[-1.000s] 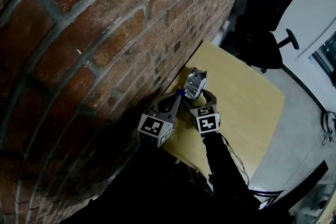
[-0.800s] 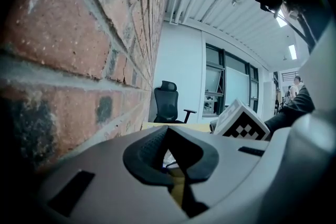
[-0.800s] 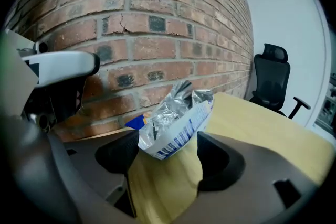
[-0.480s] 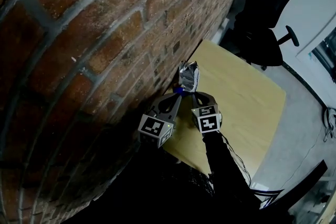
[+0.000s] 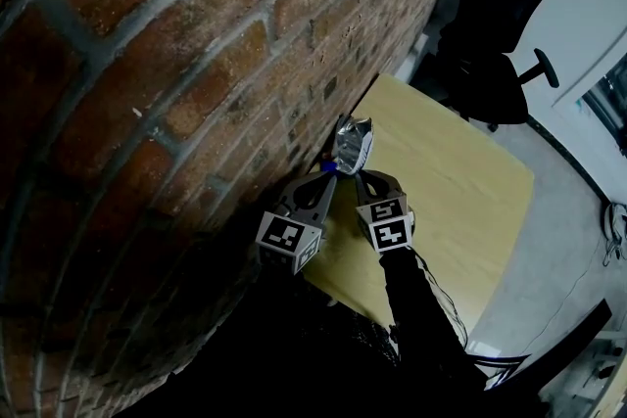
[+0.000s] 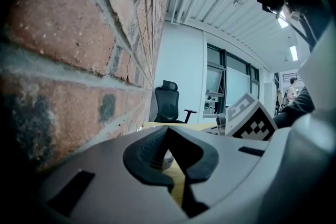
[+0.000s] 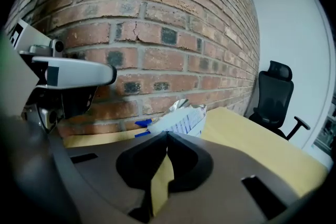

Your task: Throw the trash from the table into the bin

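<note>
The crumpled foil wrapper (image 5: 352, 143) is being pinched by the right tool (image 5: 364, 175), whose jaws have just been closing fully, upright on the bench (image 5: 460, 181) beside the brick wall (image 5: 196, 64). The left tool (image 5: 331, 173) is being held closed alongside. Lifting is likely being enabled.

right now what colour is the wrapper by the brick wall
The wrapper is shiny silver and white, clearest in the right gripper view.

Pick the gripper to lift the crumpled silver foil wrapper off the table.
Right. The right gripper has just closed its jaws on the crumpled silver foil wrapper, which stands up from its tips. The left gripper sits shut alongside, nearer the red brick wall.
</note>
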A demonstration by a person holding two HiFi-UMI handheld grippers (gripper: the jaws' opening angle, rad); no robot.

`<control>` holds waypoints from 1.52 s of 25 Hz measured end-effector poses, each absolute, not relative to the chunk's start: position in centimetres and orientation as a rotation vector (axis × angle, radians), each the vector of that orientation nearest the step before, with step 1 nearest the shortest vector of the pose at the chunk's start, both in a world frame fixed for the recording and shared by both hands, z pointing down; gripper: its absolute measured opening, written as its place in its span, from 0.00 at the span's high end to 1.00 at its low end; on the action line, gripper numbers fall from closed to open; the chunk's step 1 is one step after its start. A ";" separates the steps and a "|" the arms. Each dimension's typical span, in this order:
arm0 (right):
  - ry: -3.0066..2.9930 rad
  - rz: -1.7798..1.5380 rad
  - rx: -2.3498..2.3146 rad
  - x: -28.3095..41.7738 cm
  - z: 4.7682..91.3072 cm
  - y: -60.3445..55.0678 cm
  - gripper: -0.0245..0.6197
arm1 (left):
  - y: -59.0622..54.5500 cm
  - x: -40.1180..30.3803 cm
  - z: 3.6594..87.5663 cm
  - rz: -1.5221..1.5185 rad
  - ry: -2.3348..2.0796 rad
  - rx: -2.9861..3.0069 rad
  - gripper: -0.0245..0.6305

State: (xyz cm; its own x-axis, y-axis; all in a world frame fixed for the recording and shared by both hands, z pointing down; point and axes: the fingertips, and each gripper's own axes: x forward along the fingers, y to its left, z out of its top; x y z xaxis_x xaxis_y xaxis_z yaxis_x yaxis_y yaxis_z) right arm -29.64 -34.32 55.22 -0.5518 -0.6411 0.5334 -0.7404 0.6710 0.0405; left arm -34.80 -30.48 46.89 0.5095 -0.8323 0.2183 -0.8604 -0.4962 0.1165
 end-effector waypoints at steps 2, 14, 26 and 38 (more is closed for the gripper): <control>-2.356 0.256 1.057 -29.7 55.6 -34.2 0.94 | -30.5 -34.8 46.9 0.194 -1.445 2.541 0.95; -2.407 0.277 1.001 -31.3 55.5 -34.1 0.50 | -30.4 -35.2 47.1 0.188 -1.461 2.528 0.95; -2.369 0.030 0.899 -32.6 53.9 -33.3 0.46 | -30.5 -36.3 46.9 0.180 -1.496 2.511 0.95; -2.178 -0.275 0.514 -34.0 56.6 -31.2 0.46 | -30.2 -36.4 46.4 0.168 -1.509 2.504 0.95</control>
State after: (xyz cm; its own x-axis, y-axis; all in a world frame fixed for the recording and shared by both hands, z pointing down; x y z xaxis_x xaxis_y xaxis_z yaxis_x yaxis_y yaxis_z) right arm -33.98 -31.20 56.64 -0.5470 -0.4538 0.7034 -0.2649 0.8910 0.3688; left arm -36.38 -30.16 46.39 0.4683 -0.8593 0.2055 -0.8835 -0.4523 0.1222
